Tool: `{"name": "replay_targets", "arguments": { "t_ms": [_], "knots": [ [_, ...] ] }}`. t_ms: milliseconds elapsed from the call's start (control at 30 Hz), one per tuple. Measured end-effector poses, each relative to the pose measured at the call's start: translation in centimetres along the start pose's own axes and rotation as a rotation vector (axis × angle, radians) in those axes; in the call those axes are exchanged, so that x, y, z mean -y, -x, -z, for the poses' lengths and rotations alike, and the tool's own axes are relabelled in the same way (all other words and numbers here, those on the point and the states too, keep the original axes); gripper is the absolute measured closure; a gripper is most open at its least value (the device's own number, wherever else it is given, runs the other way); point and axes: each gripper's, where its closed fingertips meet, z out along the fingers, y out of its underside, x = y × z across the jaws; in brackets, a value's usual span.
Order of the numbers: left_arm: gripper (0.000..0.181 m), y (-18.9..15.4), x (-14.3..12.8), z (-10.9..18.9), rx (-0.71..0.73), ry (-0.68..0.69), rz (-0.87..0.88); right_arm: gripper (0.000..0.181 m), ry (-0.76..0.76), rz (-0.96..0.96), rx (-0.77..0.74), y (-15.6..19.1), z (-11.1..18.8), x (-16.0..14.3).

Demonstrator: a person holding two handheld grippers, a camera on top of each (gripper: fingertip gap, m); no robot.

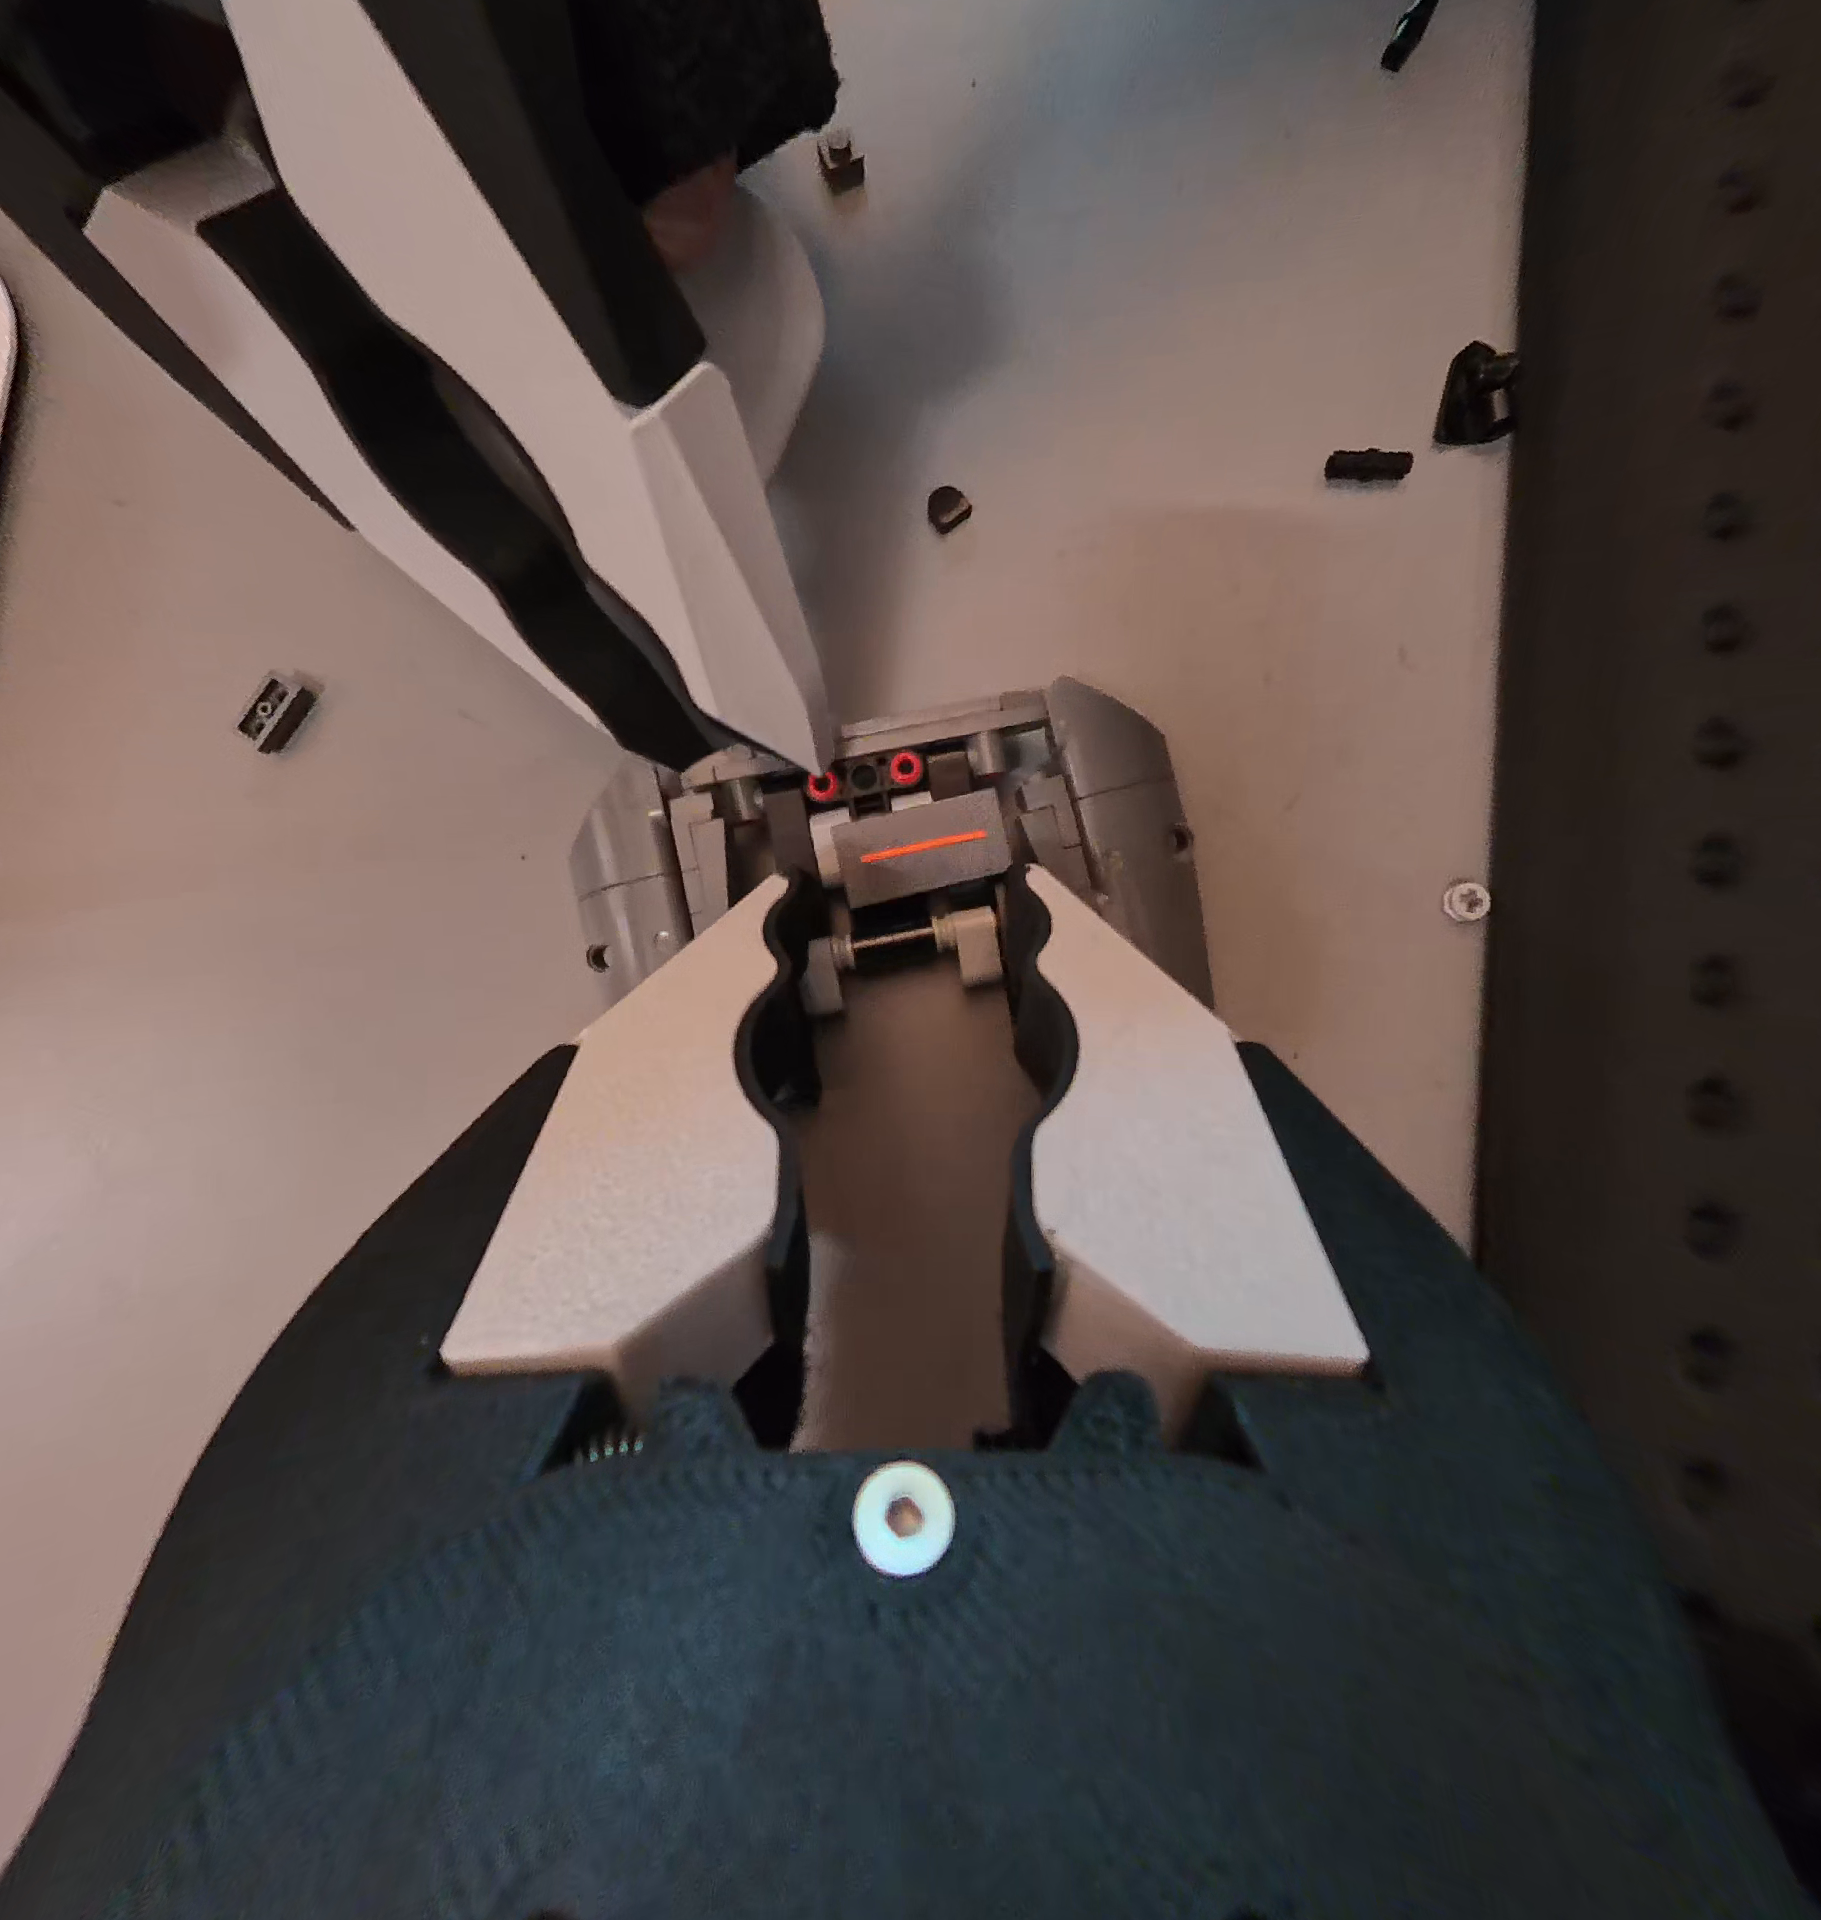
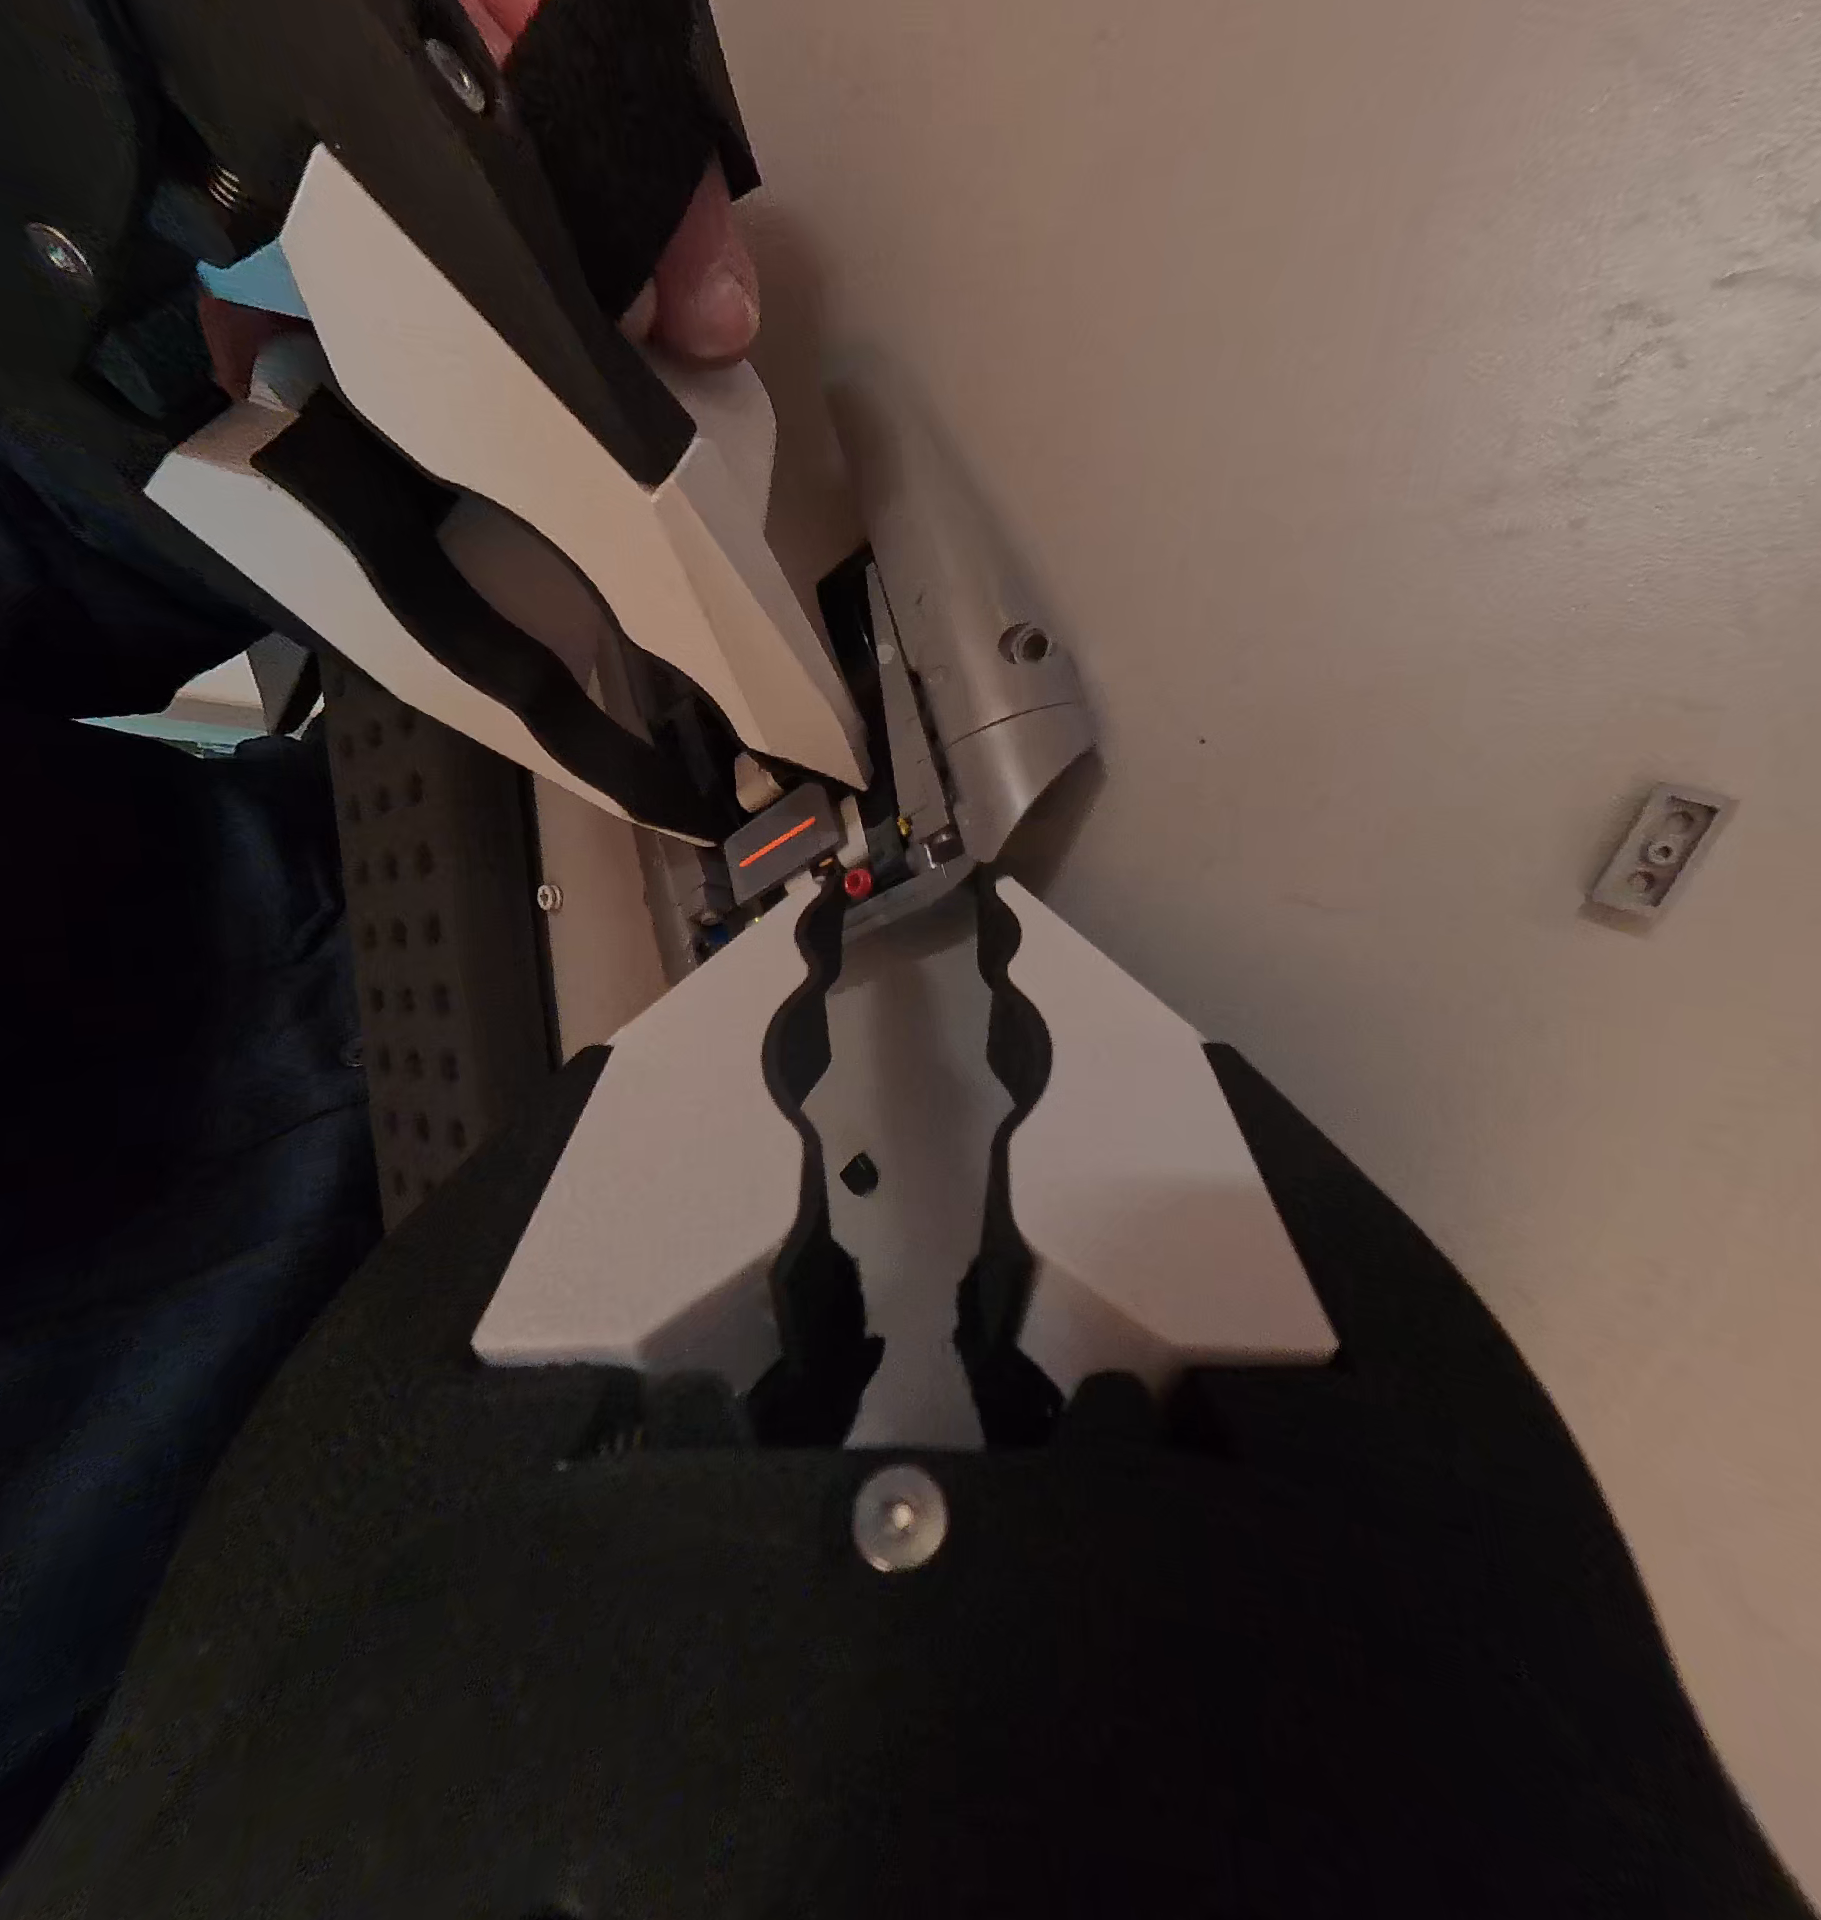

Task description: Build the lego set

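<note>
A grey lego model (image 1: 1114, 790) lies on the pale table, and it also shows in the right wrist view (image 2: 1010, 717). It has a dark tile with an orange line (image 1: 921, 847) and two red pins (image 1: 823, 784) at its near end. My left gripper (image 1: 906, 883) is shut on the model, its fingers on either side of the dark tile section (image 2: 776, 836). My right gripper (image 2: 911, 899) is open, its tips at the model's end beside a red pin (image 2: 856, 883). In the left wrist view the right gripper (image 1: 771, 758) comes down from the upper left.
A loose grey plate (image 1: 277, 712) lies on the table and also shows in the right wrist view (image 2: 1654, 857). Small black pieces (image 1: 950, 507) (image 1: 1368, 464) (image 1: 1475, 395) lie farther off. A dark perforated panel (image 1: 1716, 831) borders the table. A tiny black piece (image 2: 859, 1174) lies under my right gripper. The grippers are tip to tip, or close to it. It is some 7 cm from my right tips to the tiny black piece (image 2: 859, 1174). It is also in sight in the left wrist view (image 1: 951, 505).
</note>
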Motion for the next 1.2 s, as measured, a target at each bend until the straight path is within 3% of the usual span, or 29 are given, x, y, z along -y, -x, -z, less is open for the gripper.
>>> {"name": "replay_targets", "arguments": {
  "t_ms": [567,1200],
  "knots": [
    [0.163,0.17,0.03,-0.12,0.011,0.007,0.004,0.157,0.014,-0.001,0.006,0.02,-0.21,-0.27],
    [0.171,0.71,0.29,-0.30,-0.022,0.037,-0.023,0.154,0.030,0.006,0.012,0.23,-0.30,-0.65]
  ]
}}
